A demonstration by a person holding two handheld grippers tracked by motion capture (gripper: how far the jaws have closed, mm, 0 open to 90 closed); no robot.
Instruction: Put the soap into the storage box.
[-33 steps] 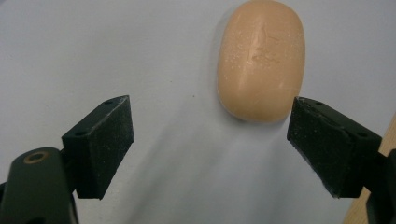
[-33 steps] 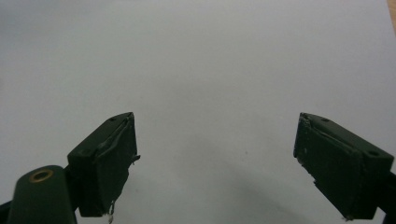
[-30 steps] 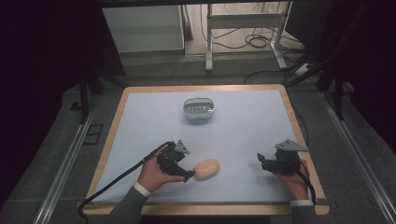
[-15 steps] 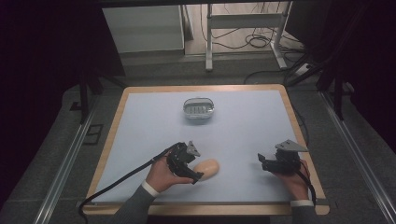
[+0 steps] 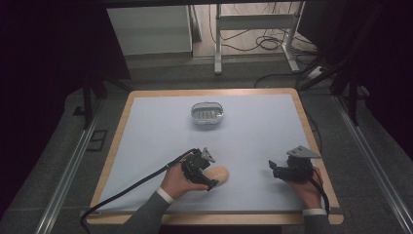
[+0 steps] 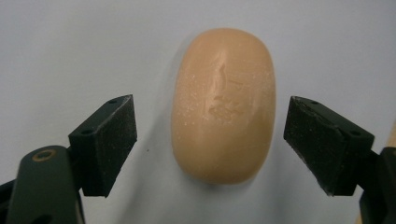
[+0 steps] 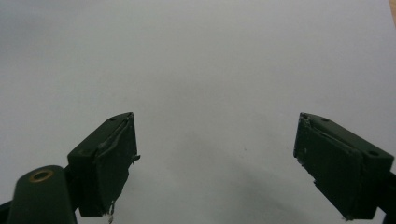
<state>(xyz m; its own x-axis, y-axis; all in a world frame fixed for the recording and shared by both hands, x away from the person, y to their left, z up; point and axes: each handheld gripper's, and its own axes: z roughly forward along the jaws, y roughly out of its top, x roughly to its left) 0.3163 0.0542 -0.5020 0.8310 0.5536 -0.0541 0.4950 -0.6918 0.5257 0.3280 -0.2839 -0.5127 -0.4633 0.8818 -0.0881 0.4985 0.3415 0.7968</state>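
A peach-coloured oval bar of soap (image 5: 218, 174) (image 6: 223, 105) lies on the pale blue table mat near the front edge. My left gripper (image 5: 208, 181) (image 6: 210, 144) hangs over it, tilted down, open, with one jaw on each side of the bar and a gap to each pad. My right gripper (image 5: 272, 169) (image 7: 217, 163) rests at the front right, open, nothing between its jaws, pointing left over bare mat. A small metal soap dish (image 5: 207, 113) with a slotted bottom stands at the back middle of the mat.
The mat (image 5: 146, 146) covers a wooden table top (image 5: 117, 141) with a raised light rim. A black cable (image 5: 131, 187) trails from the left gripper off the front left edge. Beyond the table are a white cabinet (image 5: 151, 29) and a metal stand (image 5: 253, 24).
My left gripper has swung from beside the soap to over it, tipping down so its jaws straddle the bar. The soap and the right gripper have stayed put.
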